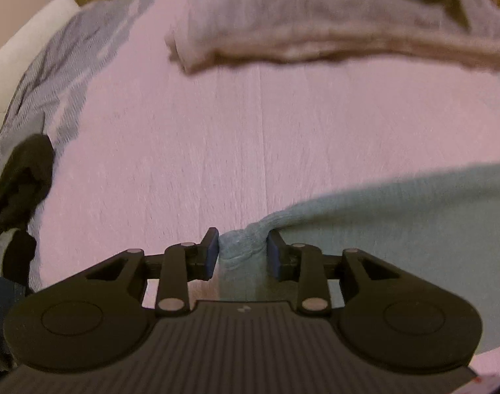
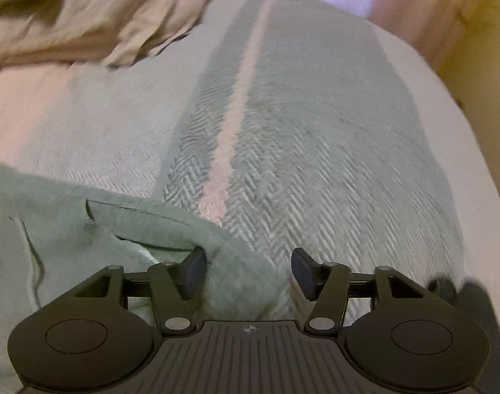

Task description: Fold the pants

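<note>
Clearly the left tool (image 1: 242,251) has its blue pads (image 1: 212,252) pressed on a bunched fold of the pale green pants (image 1: 397,229), gripping it narrowly; the rest of that cloth spreads away to the tool's right, lifted off the pink sheet of the bed (image 1: 184,147). Off to this tool's left lies a dark garment (image 1: 20,177) at the bed's edge, next to a grey-blue herringbone blanket (image 1: 62,65) and a white pillow (image 1: 30,29) further out. Ahead of the tool, well apart from it, a beige garment (image 1: 315,32) lies in a folded heap across the sheet.

Seen from the right wrist, the right tool (image 2: 249,272) stands fairly wide. A corner of the green pants (image 2: 69,236) lies between its fingers, close against the left pad (image 2: 194,271), while the right pad (image 2: 304,272) is clear of the cloth, so nothing is clamped there. The bulk of the pants sits to this tool's left. Ahead and to the right stretches the herringbone blanket (image 2: 315,131) with a pale pink stripe (image 2: 237,105) running away from the tool. Far ahead on the left rests the beige garment (image 2: 85,23), blurred.
</note>
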### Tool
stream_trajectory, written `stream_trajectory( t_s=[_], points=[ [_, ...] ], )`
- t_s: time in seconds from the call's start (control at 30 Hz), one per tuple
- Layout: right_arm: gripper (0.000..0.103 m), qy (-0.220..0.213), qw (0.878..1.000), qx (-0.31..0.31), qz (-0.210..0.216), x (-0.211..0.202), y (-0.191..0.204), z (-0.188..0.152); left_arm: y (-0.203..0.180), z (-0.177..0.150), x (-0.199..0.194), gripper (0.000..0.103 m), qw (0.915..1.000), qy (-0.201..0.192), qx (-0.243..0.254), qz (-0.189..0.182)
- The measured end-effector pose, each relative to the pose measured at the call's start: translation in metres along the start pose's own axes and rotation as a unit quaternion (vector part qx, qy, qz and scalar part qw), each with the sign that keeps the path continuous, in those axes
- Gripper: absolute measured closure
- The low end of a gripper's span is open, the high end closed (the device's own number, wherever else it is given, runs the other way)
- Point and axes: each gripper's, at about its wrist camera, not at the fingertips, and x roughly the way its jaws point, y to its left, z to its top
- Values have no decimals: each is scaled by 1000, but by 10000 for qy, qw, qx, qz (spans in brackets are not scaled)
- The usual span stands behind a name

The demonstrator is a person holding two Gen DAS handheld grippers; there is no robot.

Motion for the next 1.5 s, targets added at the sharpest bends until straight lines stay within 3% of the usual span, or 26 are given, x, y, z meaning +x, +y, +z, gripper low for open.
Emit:
stream_trajectory(
  t_s=[0.17,0.3,0.37,0.5,0.77,0.9,0.97,1.07,1.13,1.2,1.23,1.27,1.3,1.33,1.4,1.5],
  points=[
    [49,-354,9991,203,91,-58,20,-19,1,-32,-13,76,9991,183,-323,197],
    [48,-594,9957,315,632,-114,52,-45,-4,-66,-59,73,9985,204,-513,61],
    [48,-618,9931,184,979,-136,81,-60,-11,-87,-84,63,9983,222,-523,-89],
    [48,-382,9879,-106,1497,-156,130,-93,-31,-136,-128,53,9979,346,-420,-341],
    [48,219,9834,98,1798,-182,198,-173,-43,-247,-183,38,9931,891,-690,-318],
    [48,400,9839,-288,1717,-192,233,-201,-53,-294,-200,36,9937,1048,-234,-313],
    [48,420,9842,-445,1662,-197,249,-212,-63,-312,-206,36,9946,881,454,-306],
    [48,417,9845,-676,1562,-198,265,-215,-80,-335,-208,36,9820,608,1734,-442],
    [48,447,9847,-895,1430,-199,273,-219,-96,-350,-207,36,9552,331,2907,-447],
    [48,484,9862,-968,1253,-199,276,-223,-105,-360,-202,38,9292,136,3661,-491],
    [48,491,9866,-968,1216,-200,274,-223,-108,-364,-199,44,9148,46,4007,-499],
    [48,482,9872,-976,1168,-203,273,-226,-110,-366,-195,61,9019,-6,4288,-513],
    [48,463,9878,-990,1108,-205,271,-227,-112,-366,-190,72,8929,7,4473,-518],
    [48,442,9883,-1000,1062,-208,271,-227,-113,-366,-188,92,8880,30,4567,-533],
    [48,410,9894,-979,995,-213,268,-225,-108,-364,-190,97,8851,-37,4622,-546],
    [48,365,9912,-876,926,-222,263,-225,-88,-349,-218,99,9147,-337,3990,-553]
  ],
)
